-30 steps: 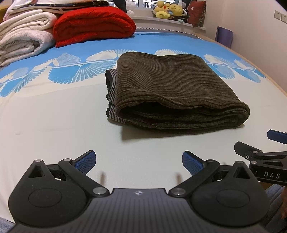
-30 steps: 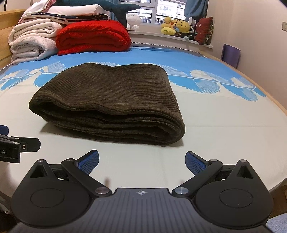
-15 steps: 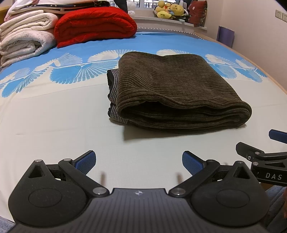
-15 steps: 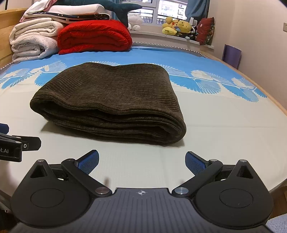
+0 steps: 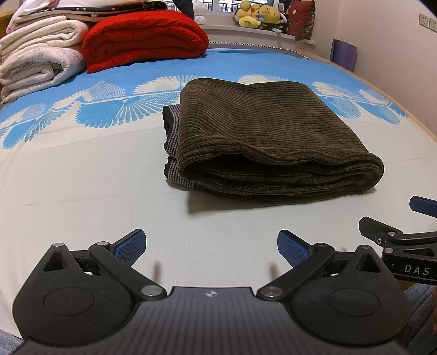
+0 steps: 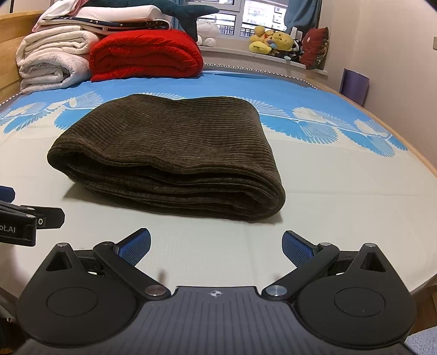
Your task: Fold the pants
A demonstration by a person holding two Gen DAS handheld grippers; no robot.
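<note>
Pants (image 5: 262, 136) folded on bed (image 5: 82, 191); both hand-held grippers spread, empty.

Bed (image 6: 341, 207): pale sheet, with a blue band of white fan motifs toward its far edge; wooden rim along the right edge. Far-left corner: folded white blankets (image 6: 52, 62) stacked beside a rolled red blanket (image 6: 144, 54), touching. Wooden headboard (image 6: 8, 27) at the left edge. Window (image 6: 254, 13) behind the far edge, daylight through it, blue curtain (image 6: 303, 13) at its right. Sill carried plush toys (image 6: 275, 41) and a dark red cushion (image 6: 316, 46). Plain pale wall (image 6: 396, 41) on the right; purple panel (image 6: 355, 84) leaned against it.
</note>
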